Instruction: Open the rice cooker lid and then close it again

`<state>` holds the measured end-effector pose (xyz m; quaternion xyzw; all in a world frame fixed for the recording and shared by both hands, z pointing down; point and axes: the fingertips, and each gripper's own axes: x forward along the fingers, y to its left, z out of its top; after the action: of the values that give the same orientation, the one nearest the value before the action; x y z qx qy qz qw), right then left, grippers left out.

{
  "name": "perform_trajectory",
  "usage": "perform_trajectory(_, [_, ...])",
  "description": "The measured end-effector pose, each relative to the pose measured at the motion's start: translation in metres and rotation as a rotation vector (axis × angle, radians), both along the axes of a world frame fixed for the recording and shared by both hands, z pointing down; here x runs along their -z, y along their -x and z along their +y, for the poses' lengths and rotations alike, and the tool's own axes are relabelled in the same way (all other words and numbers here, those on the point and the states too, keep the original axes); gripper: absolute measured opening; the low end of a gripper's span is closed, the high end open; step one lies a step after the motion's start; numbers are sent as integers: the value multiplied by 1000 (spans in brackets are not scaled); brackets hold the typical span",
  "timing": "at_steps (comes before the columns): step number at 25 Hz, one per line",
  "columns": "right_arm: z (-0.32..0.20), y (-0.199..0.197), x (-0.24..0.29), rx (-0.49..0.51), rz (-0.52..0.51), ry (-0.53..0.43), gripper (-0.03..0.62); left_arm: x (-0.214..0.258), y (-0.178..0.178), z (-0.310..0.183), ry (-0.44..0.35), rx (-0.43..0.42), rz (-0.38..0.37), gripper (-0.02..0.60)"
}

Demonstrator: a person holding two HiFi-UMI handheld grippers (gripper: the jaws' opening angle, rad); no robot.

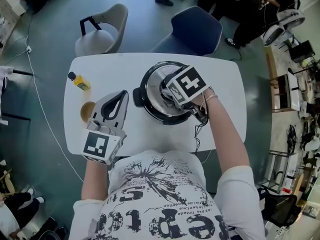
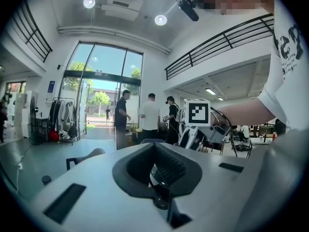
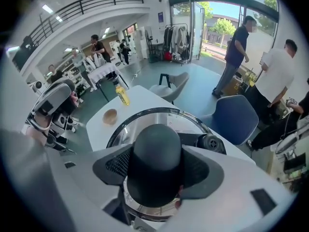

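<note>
The right tool (image 1: 172, 93) points steeply down over the rice cooker (image 1: 148, 105), which stands at the middle of the white table (image 1: 222, 79). Its jaws are clamped on the black lid knob (image 3: 157, 151), with a ribbed pad against each side. The left tool (image 1: 120, 97) hangs above the table just left of the cooker, touching nothing, its jaws together and empty. The lid (image 1: 156, 80) is seated on the pot, so the opening lift is judged not yet made.

Hazards:
- The knob is a smooth, rounded dome. A shallow or off-centre grip may let it slide out of the pads, dropping the lid onto the pot rim.
- Nothing braces the cooker body. If the lid sticks, the whole cooker may drag or tip with the pull.
- A lift that is not straight may tilt the lid and catch its edge on the rim.
- A black cable (image 1: 197, 134) runs from the cooker to the near table edge and may snag if the cooker shifts.
- The yellow bottle (image 1: 79, 81) and the small brown dish (image 1: 87, 111) stand well to the left, near the left tool, and could be knocked if that tool swings.

The lid is round, shiny and reflective, with a bright metal band at its edge. It sits level in a black cooker body that has a stub handle on its side.
</note>
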<state>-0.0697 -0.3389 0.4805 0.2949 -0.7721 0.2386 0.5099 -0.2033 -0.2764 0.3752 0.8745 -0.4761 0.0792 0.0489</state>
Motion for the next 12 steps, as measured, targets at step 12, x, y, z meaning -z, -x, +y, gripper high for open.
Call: perform_trajectory(12, [-4,-3,12,-87,-57,-4,293,9,7,-10,-15,-32,8,14])
